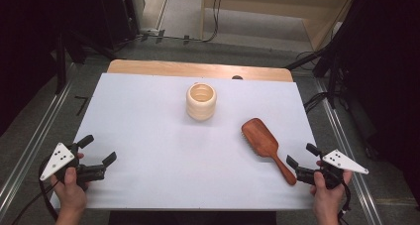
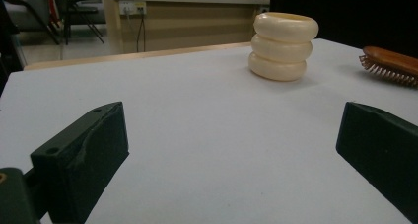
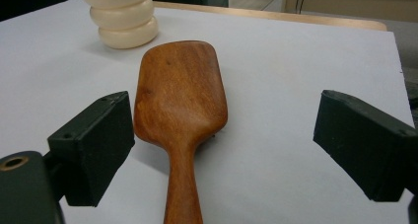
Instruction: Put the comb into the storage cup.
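The right gripper [image 1: 303, 155] stands wide open and holds nothing, its jaws to either side of the brush [image 1: 266, 146] handle without touching it, the brush head lying just ahead. The left gripper [image 1: 99, 149] is also wide open and empty over bare white table [image 1: 148, 136], with the cup [image 1: 201, 101] well ahead and open room between.
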`<state>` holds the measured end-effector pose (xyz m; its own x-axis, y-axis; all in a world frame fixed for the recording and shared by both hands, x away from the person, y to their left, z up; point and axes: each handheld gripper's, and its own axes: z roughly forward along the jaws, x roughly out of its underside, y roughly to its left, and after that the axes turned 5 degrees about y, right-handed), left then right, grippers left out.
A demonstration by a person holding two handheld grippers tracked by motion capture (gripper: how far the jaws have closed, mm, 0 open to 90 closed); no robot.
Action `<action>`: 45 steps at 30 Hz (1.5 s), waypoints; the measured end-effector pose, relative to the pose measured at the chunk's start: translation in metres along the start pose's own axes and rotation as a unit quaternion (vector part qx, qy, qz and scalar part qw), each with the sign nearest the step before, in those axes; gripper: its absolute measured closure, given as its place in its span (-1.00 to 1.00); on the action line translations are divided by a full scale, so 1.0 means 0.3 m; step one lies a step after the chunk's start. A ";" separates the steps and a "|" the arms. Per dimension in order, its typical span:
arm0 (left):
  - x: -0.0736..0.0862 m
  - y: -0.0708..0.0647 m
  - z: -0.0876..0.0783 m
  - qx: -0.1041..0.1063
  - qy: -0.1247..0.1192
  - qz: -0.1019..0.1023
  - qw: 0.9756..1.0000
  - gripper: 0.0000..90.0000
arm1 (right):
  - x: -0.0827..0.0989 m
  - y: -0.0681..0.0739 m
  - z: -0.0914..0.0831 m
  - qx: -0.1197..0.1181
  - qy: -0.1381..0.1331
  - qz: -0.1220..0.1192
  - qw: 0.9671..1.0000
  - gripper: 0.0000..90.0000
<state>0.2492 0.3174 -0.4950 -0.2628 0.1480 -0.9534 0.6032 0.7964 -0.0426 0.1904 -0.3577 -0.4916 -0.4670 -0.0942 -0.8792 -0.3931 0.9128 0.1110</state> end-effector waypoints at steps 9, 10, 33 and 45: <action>0.000 -0.003 0.002 -0.002 0.002 0.004 1.000 -1.00 | -0.040 0.004 -0.021 -0.023 0.003 -0.005 1.000 -1.00; 0.000 -0.003 0.002 -0.002 0.003 0.004 1.000 -1.00 | -0.044 0.007 -0.022 -0.022 0.003 -0.007 1.000 -1.00; 0.000 -0.008 0.000 -0.003 0.004 0.011 1.000 -1.00 | -0.170 0.050 0.031 -0.028 0.094 -0.046 0.994 -1.00; 0.000 -0.014 0.001 -0.005 0.007 0.020 1.000 -1.00 | -0.191 0.060 0.097 -0.027 0.171 -0.051 0.984 -1.00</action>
<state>0.2470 0.3139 -0.4948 -0.2495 0.1871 -0.9501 0.6060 0.7955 -0.0025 0.2330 -0.3243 -0.4527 -0.6583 -0.3200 -0.6814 -0.4882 0.8705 0.0628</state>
